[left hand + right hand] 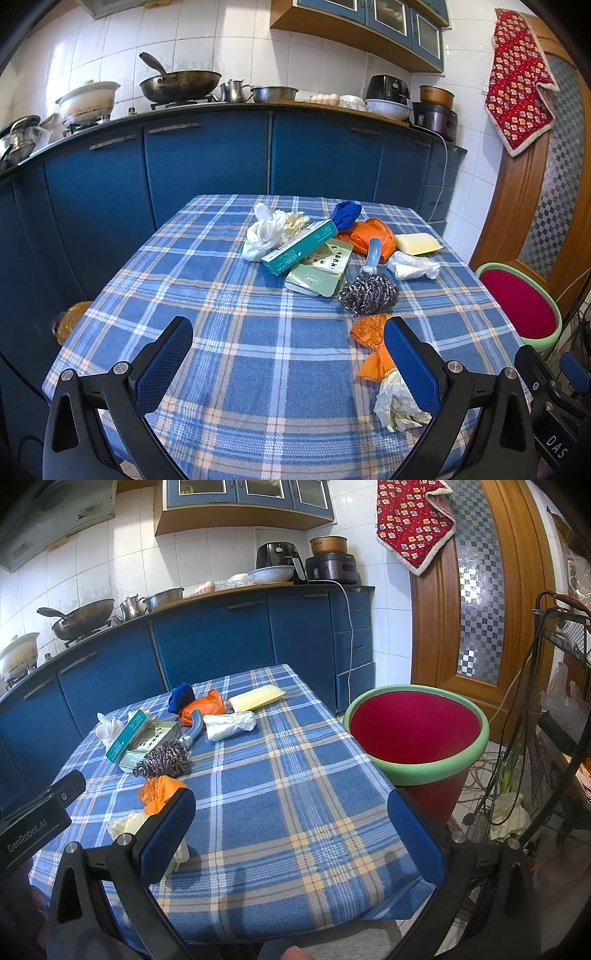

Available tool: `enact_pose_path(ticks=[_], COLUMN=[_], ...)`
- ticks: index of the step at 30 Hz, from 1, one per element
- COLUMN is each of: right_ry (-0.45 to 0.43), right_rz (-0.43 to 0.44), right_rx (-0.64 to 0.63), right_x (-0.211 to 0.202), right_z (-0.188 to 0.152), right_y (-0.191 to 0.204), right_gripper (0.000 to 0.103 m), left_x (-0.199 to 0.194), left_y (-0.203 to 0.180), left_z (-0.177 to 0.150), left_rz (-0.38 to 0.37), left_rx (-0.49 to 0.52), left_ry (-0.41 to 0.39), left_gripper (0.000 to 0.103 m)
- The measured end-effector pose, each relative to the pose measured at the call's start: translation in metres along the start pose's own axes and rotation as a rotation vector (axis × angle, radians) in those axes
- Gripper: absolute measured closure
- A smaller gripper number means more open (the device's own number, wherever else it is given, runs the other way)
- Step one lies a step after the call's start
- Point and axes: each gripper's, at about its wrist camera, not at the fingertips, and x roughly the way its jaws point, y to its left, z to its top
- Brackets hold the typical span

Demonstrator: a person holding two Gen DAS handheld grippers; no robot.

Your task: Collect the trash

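1. Overhead, the left tool (pixel 288 332) hangs above the near part of the tabletop (pixel 258 369), its two blue-padded fingers spread wide apart with nothing between them.
2. Likewise the right tool (pixel 291 805) is released, jaws wide, poised over the near right part of the plaid cloth; nothing is gripped.
3. Trash lies in two groups. Near the left tool's right finger sit an orange wrapper (pixel 371 345) and, closer to the camera, a crumpled white tissue (pixel 397 404), touching each other.
4. Farther back, a pile sits in the middle of the tabletop: a white wad of paper (pixel 262 236), a teal box (pixel 299 247) lying tilted on a pale green box (pixel 319 271), a steel wool scrubber (pixel 369 293) with a light blue handle, an orange plastic bag (pixel 373 234), a blue crumpled piece (pixel 345 214), a yellow sponge (pixel 417 243) and a clear-white plastic bag (pixel 413 266).
5. A red bin with a green rim (pixel 417 731) stands on the floor just beside the right edge of the tabletop, its mouth open and tilted toward the right wrist camera.
6. Behind the tabletop run blue cabinets (pixel 207 166) carrying a wok (pixel 181 85), pots and a rice cooker (pixel 332 566); a red patterned cloth (pixel 517 81) hangs on the wooden door.
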Motion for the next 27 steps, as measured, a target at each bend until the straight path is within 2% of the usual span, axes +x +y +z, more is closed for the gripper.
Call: enact_pose_path(ticks=[27], right_ry=[0.009], right_rz=[0.003], right_rx=[0.003], right_x=[0.0002], right_z=[-0.0007], right_y=[0.0012], right_gripper=[0.001], left_x=[0.0013], left_y=[0.0032], left_z=[0.0007], left_rz=[0.004], left_rx=[-0.005], left_ry=[0.0], left_gripper=[0.001])
